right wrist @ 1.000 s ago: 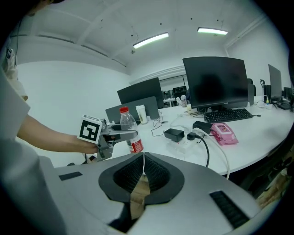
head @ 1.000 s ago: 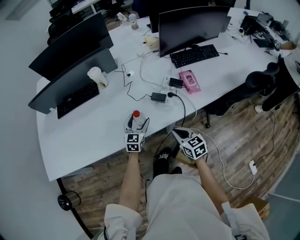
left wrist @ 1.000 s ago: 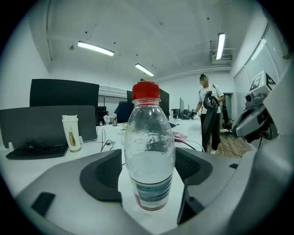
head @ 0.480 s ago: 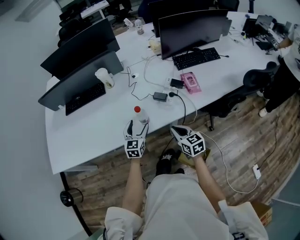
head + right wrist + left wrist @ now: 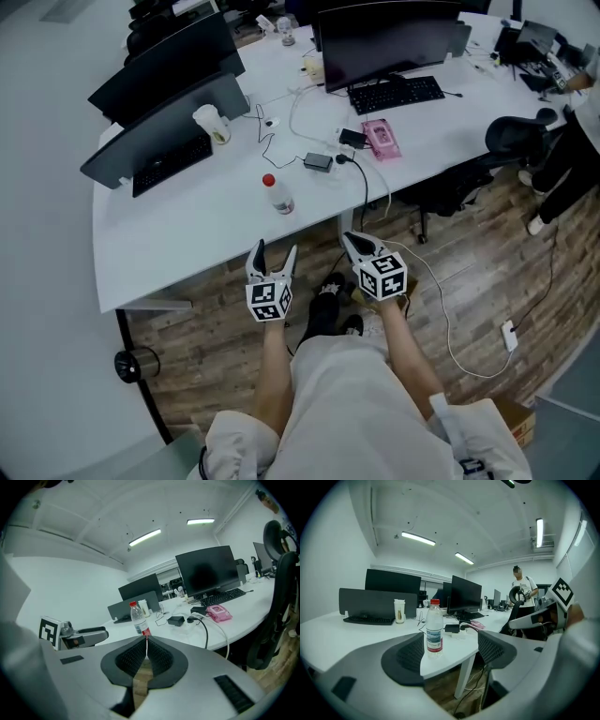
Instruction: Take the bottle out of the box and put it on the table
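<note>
A clear water bottle with a red cap and a red-and-blue label stands upright on the white table, a little in from the front edge. My left gripper is open and empty, held off the table's edge and short of the bottle. In the left gripper view the bottle stands beyond the spread jaws of that gripper. My right gripper is shut on nothing, to the right of the left one and over the floor. The right gripper view has the bottle beyond the closed right gripper.
On the table stand black monitors, keyboards, a paper cup, a pink pack and a power brick with cables. An office chair stands right. A person stands far off. A cardboard box sits on the floor.
The left gripper held the bottle over the table edge a second ago. It has opened and drawn back towards me, leaving the bottle standing on the table. The right gripper barely moved.
</note>
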### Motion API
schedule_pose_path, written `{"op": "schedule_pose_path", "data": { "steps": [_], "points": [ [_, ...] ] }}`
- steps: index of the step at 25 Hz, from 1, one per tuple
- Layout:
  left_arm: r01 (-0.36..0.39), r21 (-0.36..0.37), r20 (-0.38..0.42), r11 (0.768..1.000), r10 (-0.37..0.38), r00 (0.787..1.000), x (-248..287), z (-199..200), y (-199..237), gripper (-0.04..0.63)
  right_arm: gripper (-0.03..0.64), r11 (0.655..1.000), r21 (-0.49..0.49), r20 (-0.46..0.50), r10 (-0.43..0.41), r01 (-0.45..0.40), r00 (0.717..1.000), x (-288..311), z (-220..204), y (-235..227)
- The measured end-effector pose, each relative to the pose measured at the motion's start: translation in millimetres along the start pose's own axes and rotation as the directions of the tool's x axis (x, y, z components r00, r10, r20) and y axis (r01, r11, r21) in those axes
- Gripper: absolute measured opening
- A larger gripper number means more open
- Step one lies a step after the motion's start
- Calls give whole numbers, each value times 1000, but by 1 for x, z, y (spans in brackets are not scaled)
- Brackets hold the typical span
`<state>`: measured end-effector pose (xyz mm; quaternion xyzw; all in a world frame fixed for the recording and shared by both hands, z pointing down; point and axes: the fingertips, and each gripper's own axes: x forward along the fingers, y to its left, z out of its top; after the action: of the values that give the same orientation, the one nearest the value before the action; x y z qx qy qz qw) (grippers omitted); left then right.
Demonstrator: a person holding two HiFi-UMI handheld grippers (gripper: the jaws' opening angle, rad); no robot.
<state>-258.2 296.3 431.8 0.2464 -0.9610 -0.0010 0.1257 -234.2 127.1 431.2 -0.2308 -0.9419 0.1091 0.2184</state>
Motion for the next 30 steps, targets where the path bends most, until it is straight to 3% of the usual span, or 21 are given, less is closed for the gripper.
{"op": "schedule_pose_path", "data": {
  "steps": [8, 21, 25, 30],
  "points": [
    [-26, -12, -21, 1000, 26, 999, -40, -23, -24, 354, 41, 1000, -6, -5, 21, -21, 1000, -9, -29, 19],
    [-30, 8, -7, 1000, 30, 1000, -71, -19, -25, 347, 41, 991, -103, 4, 92, -91, 996, 1, -22, 59],
    [-48, 16, 10, 999, 48, 999, -75, -11, -20, 276, 41, 986, -117, 12, 120, -118, 993, 2, -16, 68],
    [-60, 33, 27, 998, 59, 998, -79, -3, -17, 128, 41, 987, -114, 7, 113, -112, 994, 3, -13, 71]
  ]
}}
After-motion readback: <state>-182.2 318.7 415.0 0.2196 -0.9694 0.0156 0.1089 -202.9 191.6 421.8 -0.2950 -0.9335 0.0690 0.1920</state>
